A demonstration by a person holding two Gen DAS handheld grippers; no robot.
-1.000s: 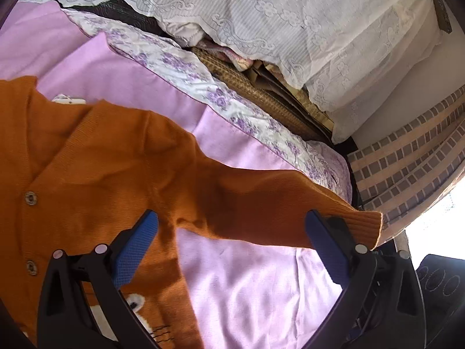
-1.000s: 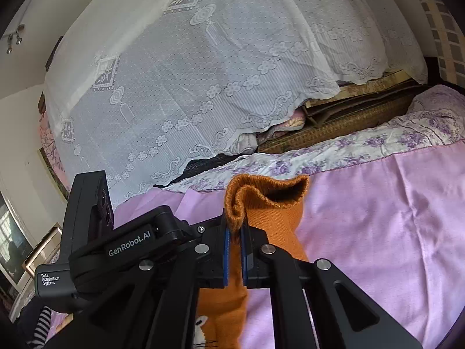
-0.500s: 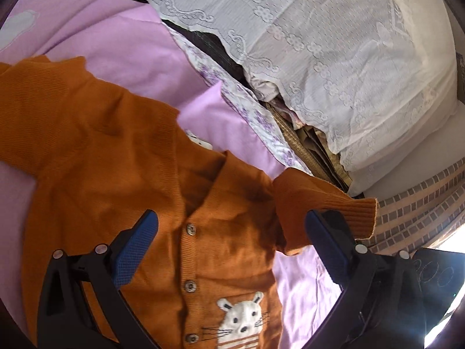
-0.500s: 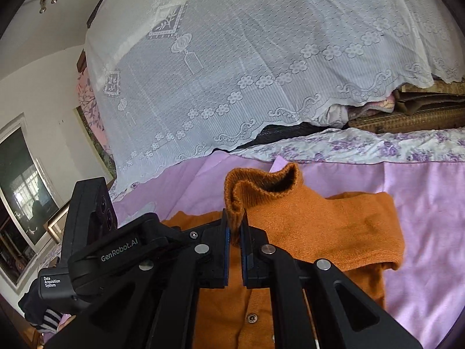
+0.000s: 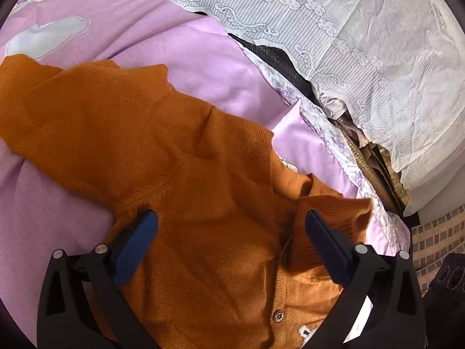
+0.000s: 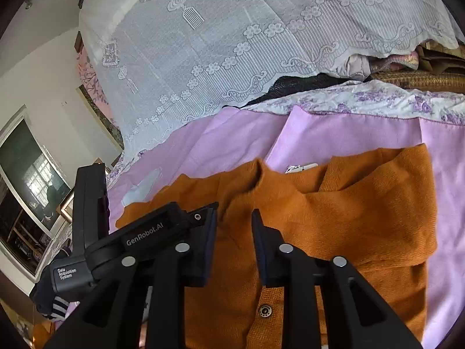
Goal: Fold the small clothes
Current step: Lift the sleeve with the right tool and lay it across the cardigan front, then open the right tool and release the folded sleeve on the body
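An orange knit cardigan with front buttons lies flat on the pink sheet. One sleeve is folded in across its chest. The other sleeve stretches out to the upper left. My left gripper hovers wide open over the chest, holding nothing. My right gripper sits low over the button line near the collar. Its jaws are opening and nothing is pinched between them; the knit shows underneath the gap. A white neck label peeks out at the collar.
A white lace cover drapes a tall pile of bedding behind the cardigan. A floral sheet border runs along the pile's foot. A brick-patterned surface stands past the bed's right end. A window or mirror is at far left.
My right gripper carried the sleeve cuff over the cardigan, then parted its jaws and let it go. The left gripper swung across, and the cardigan's chest now fills the space under it.
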